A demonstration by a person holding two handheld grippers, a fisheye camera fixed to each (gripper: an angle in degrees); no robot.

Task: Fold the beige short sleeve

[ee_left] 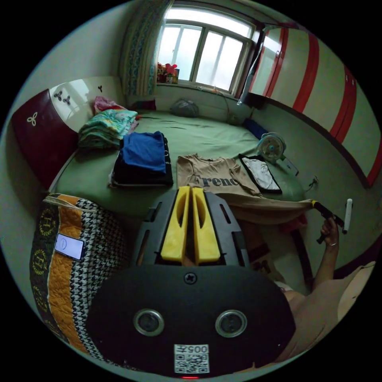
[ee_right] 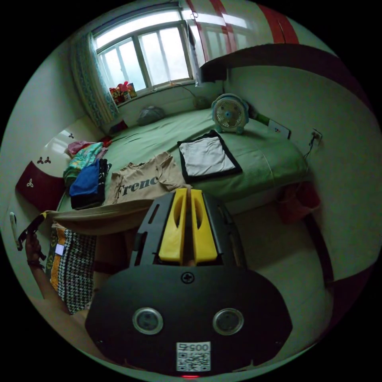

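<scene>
The beige short-sleeve shirt [ee_left: 215, 175] lies print-up on the green bed [ee_left: 199, 135], its lower part pulled off the bed edge towards me. My left gripper [ee_left: 190, 190] is shut, its yellow jaws together at one end of the hem. The stretched hem runs across to my right gripper [ee_left: 318, 205], held by a hand [ee_left: 330, 230] and shut on the far corner. In the right gripper view the shirt [ee_right: 139, 183] spreads the same way. My right gripper [ee_right: 185, 191] is shut at the hem, and the taut edge leads to my left gripper [ee_right: 41, 217].
A folded stack with a blue top [ee_left: 143, 157] sits beside the shirt. A white garment on a black-edged one [ee_right: 207, 157] lies on its other side, with a small fan [ee_right: 230, 112] behind. Colourful bedding [ee_left: 105, 127] is by the headboard. A patterned bag [ee_left: 67, 246] stands on the floor.
</scene>
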